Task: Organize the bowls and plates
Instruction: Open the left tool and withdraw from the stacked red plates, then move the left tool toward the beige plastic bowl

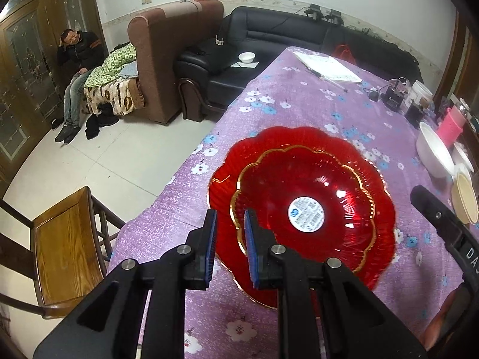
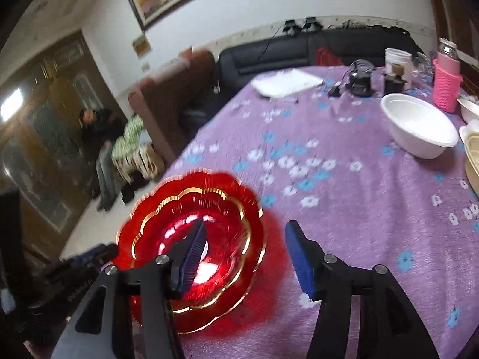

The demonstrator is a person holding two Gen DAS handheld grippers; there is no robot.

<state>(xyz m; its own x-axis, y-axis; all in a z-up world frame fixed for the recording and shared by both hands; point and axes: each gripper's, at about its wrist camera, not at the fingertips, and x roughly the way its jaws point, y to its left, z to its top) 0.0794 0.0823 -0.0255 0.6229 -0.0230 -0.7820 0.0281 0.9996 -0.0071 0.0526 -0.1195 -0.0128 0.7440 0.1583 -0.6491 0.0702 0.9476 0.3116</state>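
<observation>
Plates and bowls sit on a desk [image 1: 299,104] draped in a purple flowered cloth, the biggest thing in view, its far end and right side cut off by the lens edge. Nearest the desk's front left corner lie two red scalloped plates, a smaller gold-rimmed red plate [image 1: 302,206] nested on a larger red plate [image 1: 380,239]; a round white label marks the centre of the upper one. In the right wrist view both plates are smeared by motion blur and their rims are hard to separate. Toward the desk's right edge stands a white bowl [image 2: 419,125], and beyond it a cream bowl [image 2: 473,155] half cut off by the frame. A pink knitted bottle sleeve [image 2: 446,83] stands behind the white bowl, its top fuzzy. The left claw [image 1: 230,218] reaches over the near rim of the plates; its blue pads stand close together with the gold rim of the smaller plate between them, but whether they press on it cannot be told, since the fingers [image 1: 209,239] cover the contact. The right claw [image 2: 245,251] hangs above the right side of the plates with its pads apart and nothing between them; one finger overlaps the plate's centre, the other is over bare cloth. A black part of the right claw's body shows only as a dark edge at the right of the left wrist view.
</observation>
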